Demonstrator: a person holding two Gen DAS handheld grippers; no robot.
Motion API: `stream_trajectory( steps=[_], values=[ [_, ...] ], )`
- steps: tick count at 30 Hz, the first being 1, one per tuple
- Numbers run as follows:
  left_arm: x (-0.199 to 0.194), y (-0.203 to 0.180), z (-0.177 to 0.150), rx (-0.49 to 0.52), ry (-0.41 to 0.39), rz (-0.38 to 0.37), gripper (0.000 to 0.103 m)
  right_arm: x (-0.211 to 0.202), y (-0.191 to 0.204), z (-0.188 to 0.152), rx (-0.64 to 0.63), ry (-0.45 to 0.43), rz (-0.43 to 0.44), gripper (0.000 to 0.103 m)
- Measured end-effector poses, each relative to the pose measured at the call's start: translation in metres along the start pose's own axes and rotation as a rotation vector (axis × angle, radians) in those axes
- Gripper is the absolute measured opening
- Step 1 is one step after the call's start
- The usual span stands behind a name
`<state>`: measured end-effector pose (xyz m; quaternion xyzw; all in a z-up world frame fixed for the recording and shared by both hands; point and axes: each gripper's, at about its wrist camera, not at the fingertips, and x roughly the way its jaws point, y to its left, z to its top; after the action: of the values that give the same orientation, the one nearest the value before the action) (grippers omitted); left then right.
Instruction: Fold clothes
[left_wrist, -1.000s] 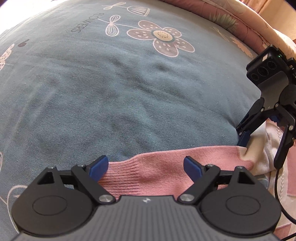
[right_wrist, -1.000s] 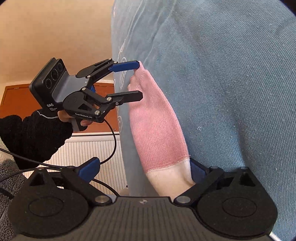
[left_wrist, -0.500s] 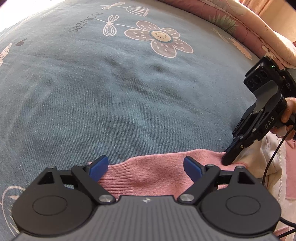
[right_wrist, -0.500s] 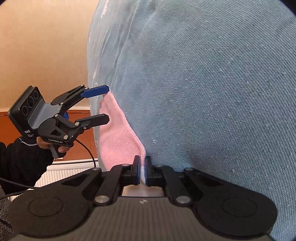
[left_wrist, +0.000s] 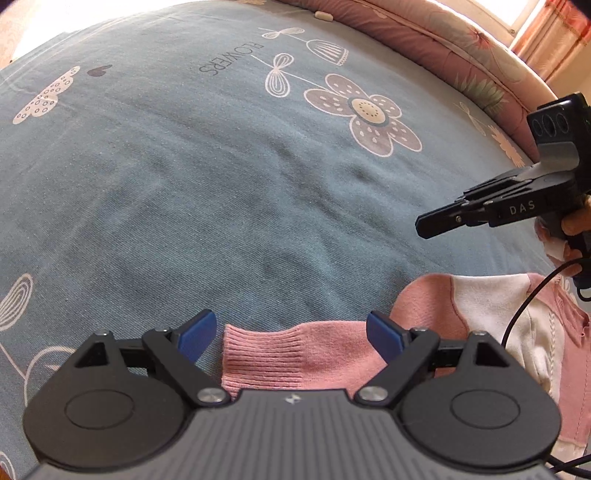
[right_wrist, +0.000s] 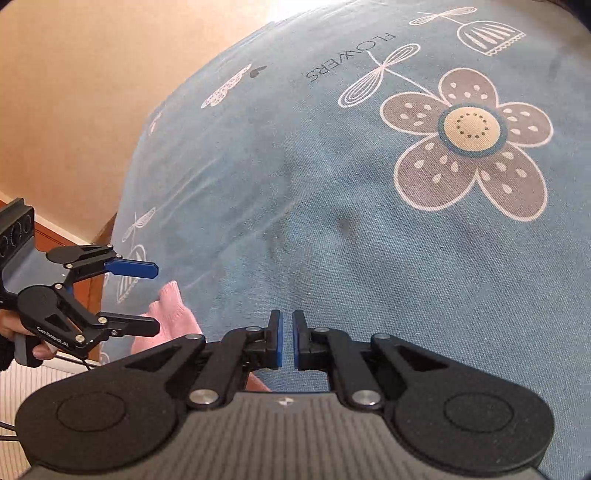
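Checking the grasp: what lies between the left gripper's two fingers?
In the left wrist view, the pink sleeve cuff lies between the open fingers of the left gripper, on the blue bedsheet; neither pad touches it.

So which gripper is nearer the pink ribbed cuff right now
Left. The left gripper stands open astride the pink ribbed cuff; the right gripper, shut and empty, hangs off to the side above the bedspread.

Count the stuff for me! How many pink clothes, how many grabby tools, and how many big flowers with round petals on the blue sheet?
Pink and white garment: 1
Hand-held grippers: 2, the left hand-held gripper and the right hand-held gripper
Big round-petal flowers on the blue sheet: 1
Total: 4
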<state>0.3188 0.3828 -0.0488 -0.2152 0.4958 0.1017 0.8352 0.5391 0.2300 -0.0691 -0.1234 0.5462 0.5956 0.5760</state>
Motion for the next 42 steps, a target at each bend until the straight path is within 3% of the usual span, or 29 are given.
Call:
stream_trajectory(
  steps=[7, 10, 13, 16, 20, 24, 31, 33, 34, 38, 42],
  values=[
    [0.008, 0.014, -0.011, -0.009, 0.047, 0.043, 0.087, 0.000, 0.015, -0.037, 0.018, 0.022, 0.014, 0.016],
    [0.004, 0.014, -0.014, -0.016, 0.040, 0.041, 0.082, -0.001, 0.018, -0.046, 0.061, 0.009, 0.049, 0.018],
    [-0.001, 0.007, -0.020, 0.003, 0.012, 0.050, 0.082, 0.000, 0.020, -0.036, 0.061, -0.002, 0.085, 0.026],
    [0.002, 0.004, -0.027, 0.016, 0.016, 0.067, 0.082, 0.010, 0.027, -0.017, 0.035, 0.014, 0.132, 0.026],
    [0.001, 0.009, -0.035, -0.016, 0.007, 0.068, 0.082, 0.041, 0.044, 0.007, -0.058, 0.112, 0.180, 0.026],
    [-0.003, 0.018, -0.042, -0.061, 0.003, 0.059, 0.082, 0.082, 0.053, 0.010, -0.135, 0.254, 0.197, 0.026],
    [-0.007, 0.029, -0.053, -0.093, -0.010, 0.063, 0.082, 0.103, 0.061, 0.017, -0.167, 0.298, 0.261, 0.026],
    [-0.007, 0.030, -0.052, -0.100, -0.013, 0.065, 0.082, 0.104, 0.068, 0.016, -0.198, 0.289, 0.237, 0.023],
    [-0.007, 0.030, -0.051, -0.102, -0.014, 0.065, 0.082, 0.104, 0.072, 0.015, -0.213, 0.284, 0.225, 0.013],
    [-0.011, 0.034, -0.046, -0.105, -0.025, 0.062, 0.082, 0.095, 0.082, 0.014, -0.234, 0.229, 0.169, 0.010],
    [-0.018, 0.036, -0.039, -0.106, -0.054, 0.067, 0.082, 0.073, 0.093, 0.031, -0.214, 0.062, 0.139, 0.010]
  ],
)
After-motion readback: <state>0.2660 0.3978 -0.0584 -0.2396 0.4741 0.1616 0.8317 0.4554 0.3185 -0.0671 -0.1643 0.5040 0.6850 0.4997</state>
